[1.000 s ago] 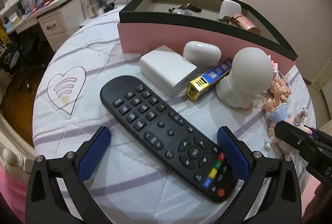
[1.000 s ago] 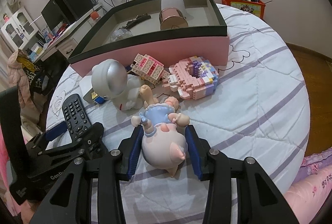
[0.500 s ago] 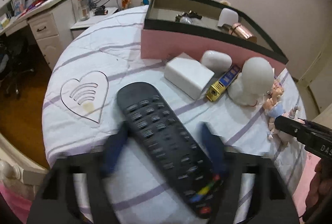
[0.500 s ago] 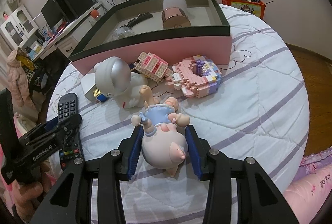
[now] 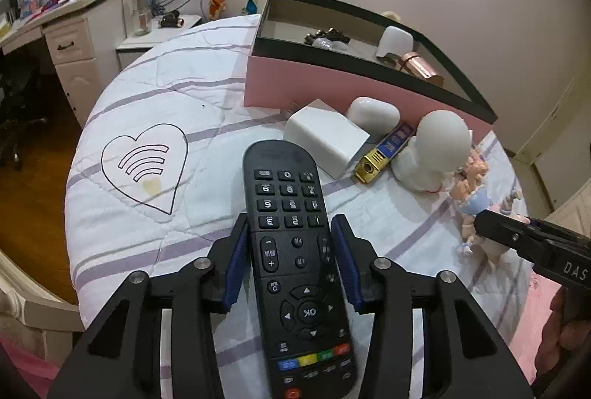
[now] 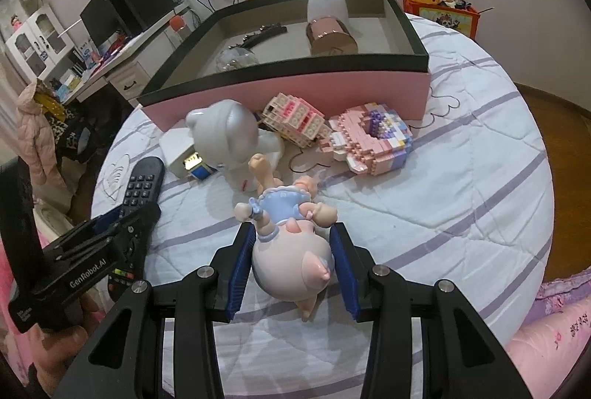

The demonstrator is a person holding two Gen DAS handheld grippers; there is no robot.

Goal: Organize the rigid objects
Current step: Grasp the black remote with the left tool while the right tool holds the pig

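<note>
The left gripper [image 5: 291, 258] has the black remote control [image 5: 297, 266] between its jaws. The jaws are closing; the blue pads [image 5: 236, 268] stand against the long edges of the remote, at about mid-length. The number keys extend ahead of the jaws and the coloured keys lie behind them. The remote lies on the quilted surface [image 5: 155, 244].

Ahead of the left jaws and slightly to their right, in order:
- a white block [image 5: 325, 138], just beyond the tip of the remote;
- a white case [image 5: 373, 112], behind the block;
- a gold and blue lighter [image 5: 384, 153];
- a white round-headed figure [image 5: 432, 151].

The pink box [image 5: 332, 85], with a black rim, stands beyond these items.

The right gripper [image 6: 291, 264] is pinching the pig figurine [image 6: 291, 251]. Both pads bear on the sides of its round pink head. Its blue-dressed body extends ahead of the jaws over the surface.

Ahead of the right jaws lie a pink brick model [image 6: 295, 118] and, to its right, a pastel brick model [image 6: 373, 140]. Both lie near the wall of the box.
</note>
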